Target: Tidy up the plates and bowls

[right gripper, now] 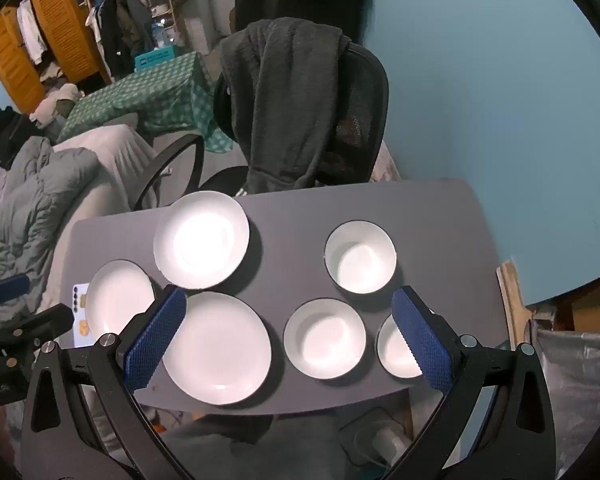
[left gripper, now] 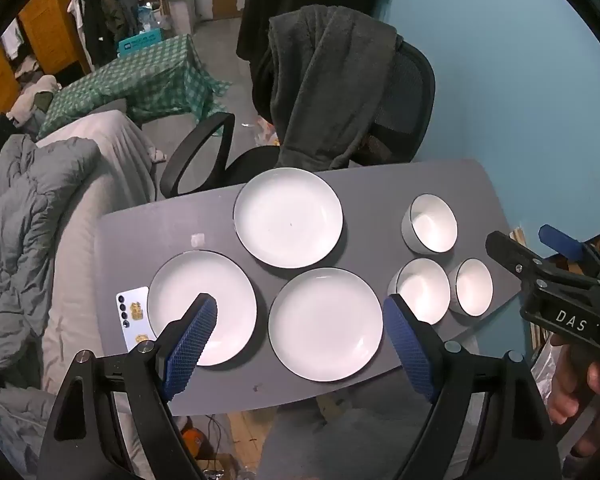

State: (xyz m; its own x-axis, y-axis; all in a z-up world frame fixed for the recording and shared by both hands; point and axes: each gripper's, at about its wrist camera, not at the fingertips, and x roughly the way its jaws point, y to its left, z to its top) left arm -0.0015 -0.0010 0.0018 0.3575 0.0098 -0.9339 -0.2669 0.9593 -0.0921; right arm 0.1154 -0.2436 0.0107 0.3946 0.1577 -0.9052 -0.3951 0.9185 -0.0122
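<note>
Both grippers tilt steeply down above the grey table (left gripper: 372, 184), jaws spread wide and empty: left gripper (left gripper: 300, 328) over the plates (left gripper: 326, 324), right gripper (right gripper: 288, 328) over the bowls (right gripper: 324, 338).

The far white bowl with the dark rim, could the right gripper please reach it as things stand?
Probably yes: the right gripper hangs open above the grey table, and nothing stands over the far white bowl.
</note>
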